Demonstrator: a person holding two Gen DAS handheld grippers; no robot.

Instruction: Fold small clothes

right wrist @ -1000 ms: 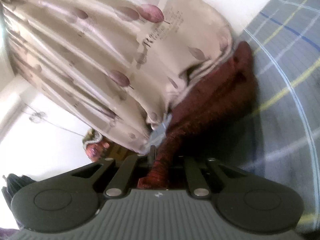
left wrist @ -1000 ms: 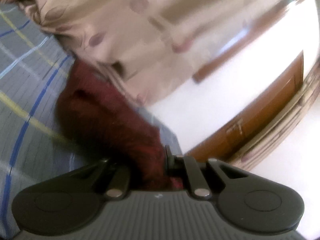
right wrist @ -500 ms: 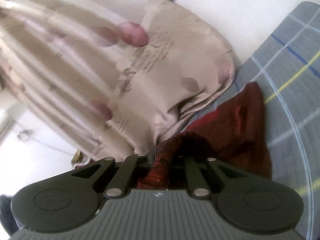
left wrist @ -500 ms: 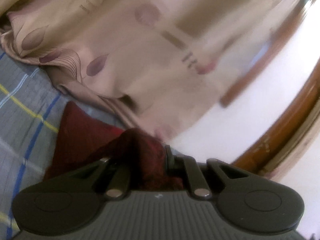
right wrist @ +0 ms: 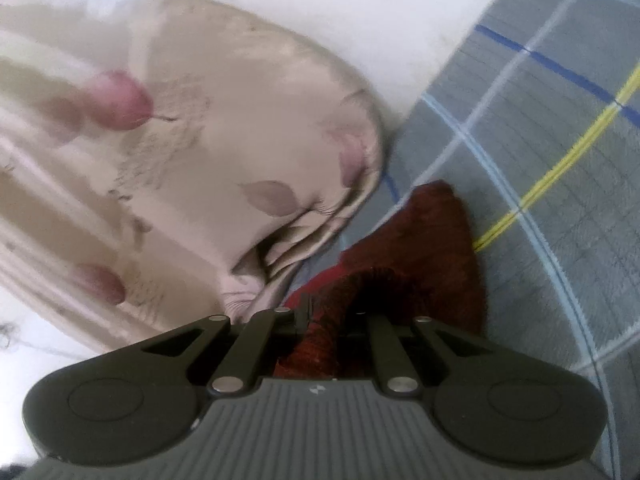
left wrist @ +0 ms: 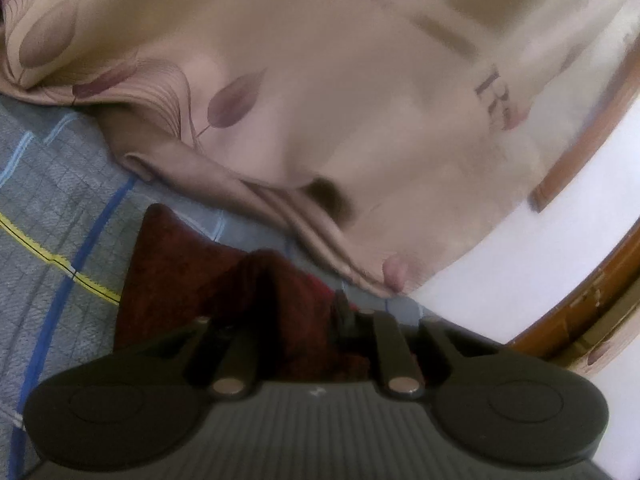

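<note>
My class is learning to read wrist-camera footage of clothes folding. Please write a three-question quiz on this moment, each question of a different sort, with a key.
1. True or false: both tongs, the left tongs and the right tongs, are shut on the dark red cloth.
2. Multiple choice: what does the dark red cloth lie on? A) a bare wooden floor B) a grey checked sheet with blue and yellow lines C) a white towel
3. Fill in the missing word: the fabric hanging behind the cloth is a beige ______ printed with mauve tulip shapes.

Key: 1 true; 2 B; 3 curtain
</note>
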